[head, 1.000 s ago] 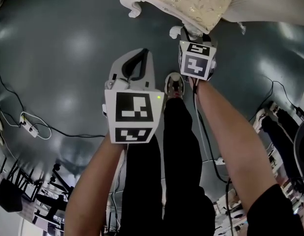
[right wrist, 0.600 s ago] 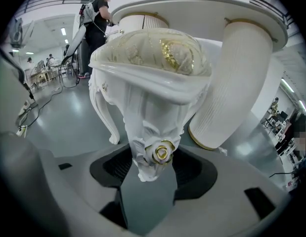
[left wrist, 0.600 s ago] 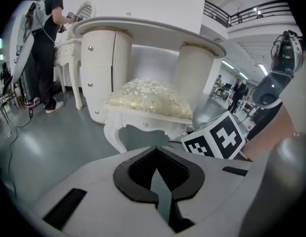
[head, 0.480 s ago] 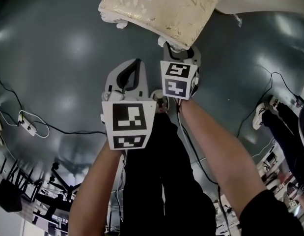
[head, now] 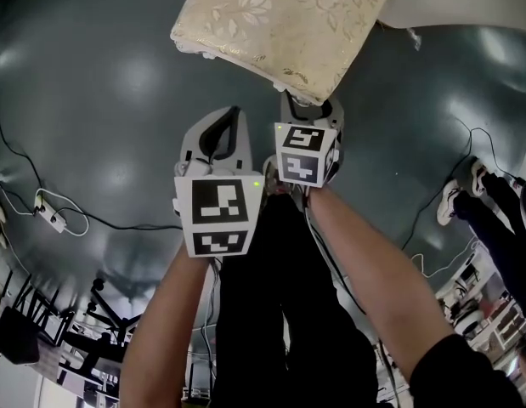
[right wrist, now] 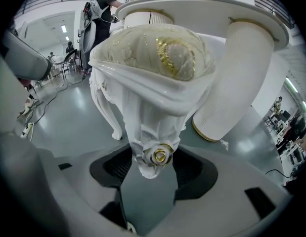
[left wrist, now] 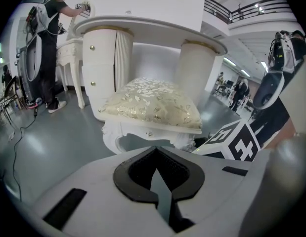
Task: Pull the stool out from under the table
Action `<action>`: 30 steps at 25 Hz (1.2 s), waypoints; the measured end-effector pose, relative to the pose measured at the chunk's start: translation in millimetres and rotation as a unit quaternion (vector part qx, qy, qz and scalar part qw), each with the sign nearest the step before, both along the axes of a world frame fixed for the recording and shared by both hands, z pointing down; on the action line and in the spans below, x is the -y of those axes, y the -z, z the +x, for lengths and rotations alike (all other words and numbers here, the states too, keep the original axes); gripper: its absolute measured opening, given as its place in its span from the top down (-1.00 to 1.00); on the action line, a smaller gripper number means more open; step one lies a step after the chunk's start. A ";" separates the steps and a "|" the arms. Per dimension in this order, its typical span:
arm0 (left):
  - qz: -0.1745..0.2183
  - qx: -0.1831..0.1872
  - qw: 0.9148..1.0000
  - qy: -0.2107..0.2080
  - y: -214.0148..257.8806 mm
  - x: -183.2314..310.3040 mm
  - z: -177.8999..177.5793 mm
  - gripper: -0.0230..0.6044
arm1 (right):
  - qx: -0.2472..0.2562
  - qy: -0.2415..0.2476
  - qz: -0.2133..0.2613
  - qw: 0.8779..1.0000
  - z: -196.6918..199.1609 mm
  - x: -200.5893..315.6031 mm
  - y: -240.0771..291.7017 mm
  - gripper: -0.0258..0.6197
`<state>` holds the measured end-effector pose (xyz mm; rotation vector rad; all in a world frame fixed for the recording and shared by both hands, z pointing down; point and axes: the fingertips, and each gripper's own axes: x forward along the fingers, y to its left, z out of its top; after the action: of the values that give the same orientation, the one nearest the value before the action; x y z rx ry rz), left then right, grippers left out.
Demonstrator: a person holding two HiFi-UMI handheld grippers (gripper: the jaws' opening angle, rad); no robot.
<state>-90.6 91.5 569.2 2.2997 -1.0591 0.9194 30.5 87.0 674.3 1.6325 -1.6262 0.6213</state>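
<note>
My right tongs (right wrist: 153, 177) were clamped on the stool (head: 279, 15) at its near corner, right on the rose carving (right wrist: 160, 156). My left tongs (left wrist: 157, 184) were pinched together, empty. The stool sat just near of the bench (left wrist: 153, 28).

The stool (head: 279, 19) stands close before the table (left wrist: 148, 28).

You hold two grippers, the left gripper (left wrist: 160, 184) and the right gripper (right wrist: 152, 174). In front of you are one stool (left wrist: 143, 131) with one cushion (left wrist: 153, 102), one table (left wrist: 148, 26) on two pedestals (left wrist: 106, 68), and one power strip (head: 48, 218).
</note>
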 end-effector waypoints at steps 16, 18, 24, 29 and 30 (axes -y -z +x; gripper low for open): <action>-0.035 0.006 0.999 0.021 60.9 -6.9 -24.9 0.91 | 0.059 0.024 -0.121 0.991 -38.1 -56.6 74.3 0.17; -0.037 -0.002 0.999 0.037 79.2 -4.5 -27.8 0.91 | 0.072 0.029 -0.113 0.991 -42.1 -55.2 97.3 0.25; -0.027 -0.008 0.999 0.041 132.5 1.1 -37.1 0.91 | 0.089 0.060 -0.091 0.990 -49.1 -35.9 166.1 0.83; -0.027 -0.016 0.999 0.041 167.9 16.3 -35.0 0.91 | 0.114 0.063 -0.083 0.988 -45.8 -1.4 211.1 0.90; -0.024 -0.018 0.999 0.041 177.1 18.6 -37.0 0.91 | 0.113 0.068 -0.080 0.988 -49.2 3.7 222.8 0.90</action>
<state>-127.6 73.0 392.1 2.2072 -1.0960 0.8585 -18.7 83.3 451.5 1.3622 -1.7829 0.8660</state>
